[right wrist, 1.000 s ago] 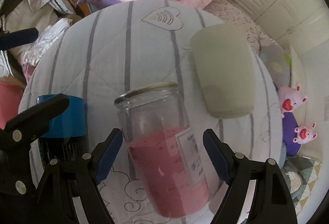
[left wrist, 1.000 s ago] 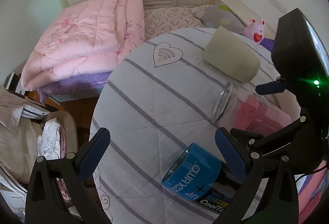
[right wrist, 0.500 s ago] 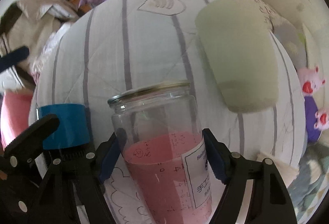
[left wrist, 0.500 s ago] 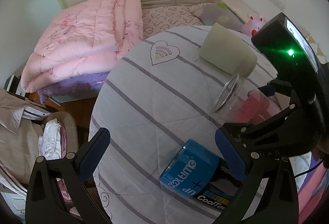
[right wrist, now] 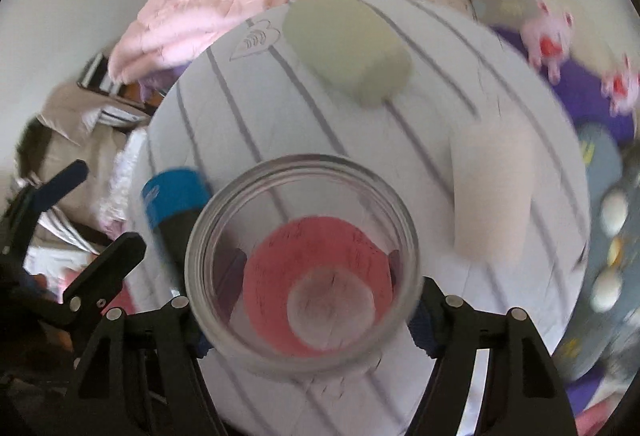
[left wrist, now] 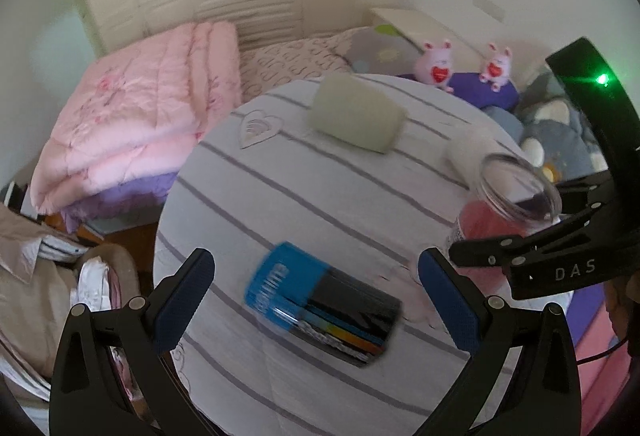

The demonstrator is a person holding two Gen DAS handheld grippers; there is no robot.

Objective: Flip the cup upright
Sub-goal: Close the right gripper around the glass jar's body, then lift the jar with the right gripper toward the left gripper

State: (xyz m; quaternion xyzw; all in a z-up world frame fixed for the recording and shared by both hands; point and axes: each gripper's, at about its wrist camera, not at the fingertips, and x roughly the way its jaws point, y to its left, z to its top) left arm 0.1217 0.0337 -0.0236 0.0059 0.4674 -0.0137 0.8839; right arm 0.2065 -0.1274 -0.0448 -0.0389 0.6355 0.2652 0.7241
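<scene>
The cup is a clear glass jar (right wrist: 304, 276) with a pink label. My right gripper (right wrist: 308, 320) is shut on it, low on its body, and holds it nearly upright with the open mouth toward the camera. In the left wrist view the jar (left wrist: 504, 212) stands at the right, gripped by the right gripper (left wrist: 532, 256). My left gripper (left wrist: 312, 300) is open and empty, its fingers either side of a blue and black can (left wrist: 324, 316) that lies on its side on the striped round table (left wrist: 280, 196).
A pale green cup (left wrist: 356, 114) lies on its side at the table's far part. A white roll (right wrist: 492, 192) lies at the right of the table. A pink quilt (left wrist: 132, 132) and plush toys (left wrist: 436, 64) lie on the bed behind. Clothes (left wrist: 36, 288) are piled at the left.
My right gripper closed on the jar and turned it from lying tilted to nearly upright, mouth up. The left gripper drew back and rose a little; the blue can lies more in the middle of its view.
</scene>
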